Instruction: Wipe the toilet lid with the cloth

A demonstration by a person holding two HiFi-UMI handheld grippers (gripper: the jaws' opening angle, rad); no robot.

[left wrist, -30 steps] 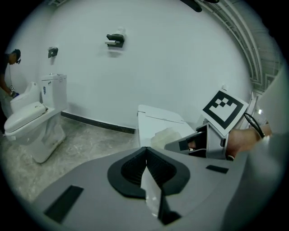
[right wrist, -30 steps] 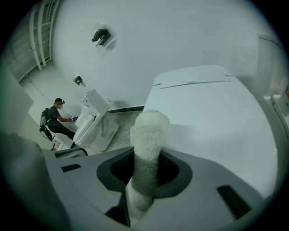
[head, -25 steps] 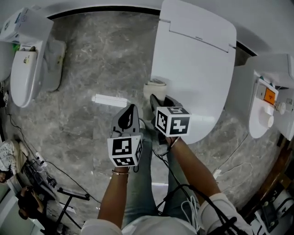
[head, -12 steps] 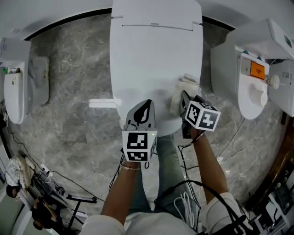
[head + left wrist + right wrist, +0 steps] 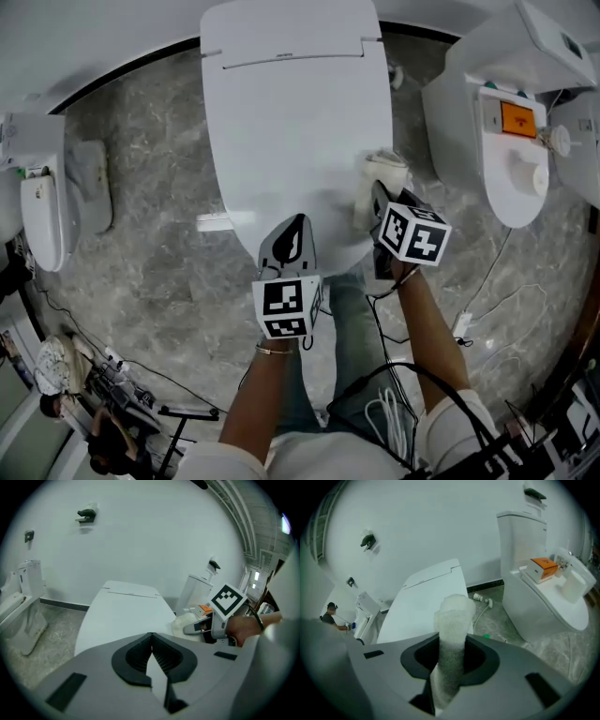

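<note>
white terry cloth (image 5: 380, 176) stands clamped between the jaws of the right gripper (image 5: 377, 195), its free end at the right rim of the closed toilet lid (image 5: 291, 122), near the front. the lid's long axis runs away towards the wall, so bare lid lies left and ahead of the cloth. left gripper (image 5: 293, 230) (jaws together, nothing between them) hovers over the front rim. one cloth, one lid, two grippers.

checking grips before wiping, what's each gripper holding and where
The right gripper is shut on the cloth, clamping its bunched lower part; the left gripper is shut, holding nothing.
</note>
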